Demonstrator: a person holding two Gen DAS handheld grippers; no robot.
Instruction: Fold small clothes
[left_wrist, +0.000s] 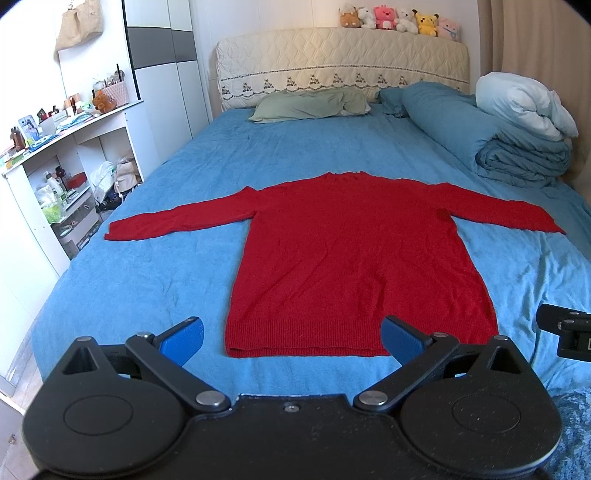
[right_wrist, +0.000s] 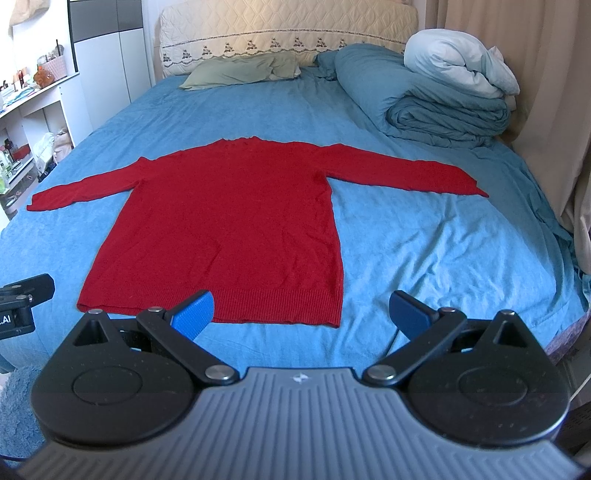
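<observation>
A red long-sleeved sweater (left_wrist: 351, 258) lies flat on the blue bed sheet (left_wrist: 147, 288), sleeves spread to both sides, hem toward me. It also shows in the right wrist view (right_wrist: 229, 221). My left gripper (left_wrist: 291, 339) is open and empty, held above the near edge of the bed just short of the hem. My right gripper (right_wrist: 301, 315) is open and empty, over the sweater's lower right corner. Each gripper's body shows at the edge of the other's view.
A green pillow (left_wrist: 314, 103), a rolled blue duvet (left_wrist: 498, 136) and a white quilt (left_wrist: 524, 103) lie at the head of the bed. White shelves (left_wrist: 66, 177) with bottles stand at the left. A curtain (right_wrist: 554, 110) hangs at the right.
</observation>
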